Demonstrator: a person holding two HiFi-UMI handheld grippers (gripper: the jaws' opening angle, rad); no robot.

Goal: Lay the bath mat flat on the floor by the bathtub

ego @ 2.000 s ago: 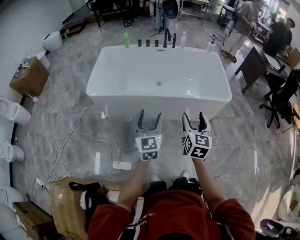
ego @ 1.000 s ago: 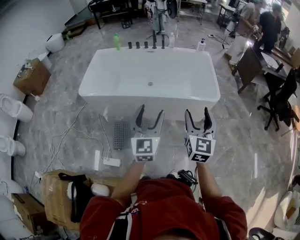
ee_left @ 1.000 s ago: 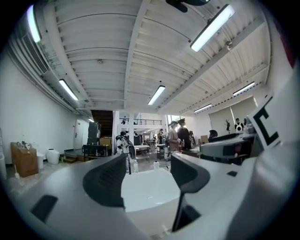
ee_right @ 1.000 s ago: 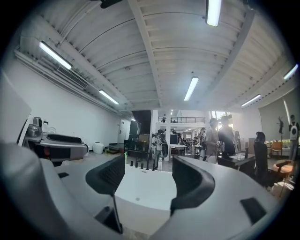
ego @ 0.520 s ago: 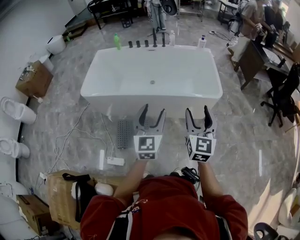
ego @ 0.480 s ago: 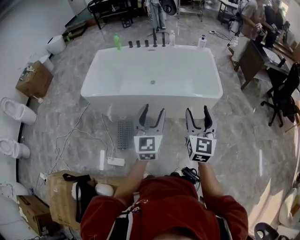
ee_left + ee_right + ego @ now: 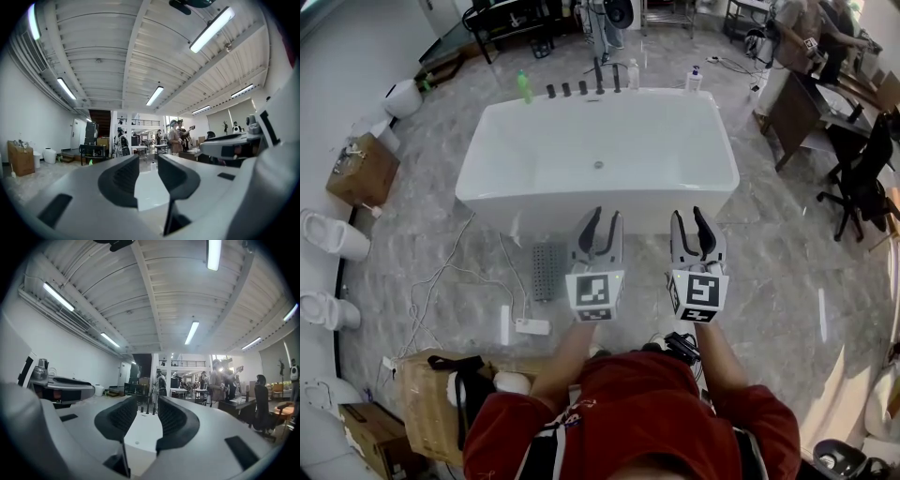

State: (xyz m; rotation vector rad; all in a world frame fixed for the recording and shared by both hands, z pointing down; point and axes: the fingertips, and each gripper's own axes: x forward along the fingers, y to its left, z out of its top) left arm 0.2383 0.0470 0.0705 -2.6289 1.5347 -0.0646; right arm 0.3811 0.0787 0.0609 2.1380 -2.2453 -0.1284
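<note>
- My left gripper (image 7: pixel 602 220) and right gripper (image 7: pixel 691 220) have just been closing. Both now stand half-open on nothing, so no grasp is begun.
- The grey ridged strip to their left is probably the bath mat (image 7: pixel 546 272), lying on the floor (image 7: pixel 769 281) with cables (image 7: pixel 441 281) alongside.
- The bathtub (image 7: pixel 487 183) stands just beyond.

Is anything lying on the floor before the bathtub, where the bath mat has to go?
Yes. A grey gridded piece lies before the bathtub, toward its left, and a white power strip nearer the person.
</note>
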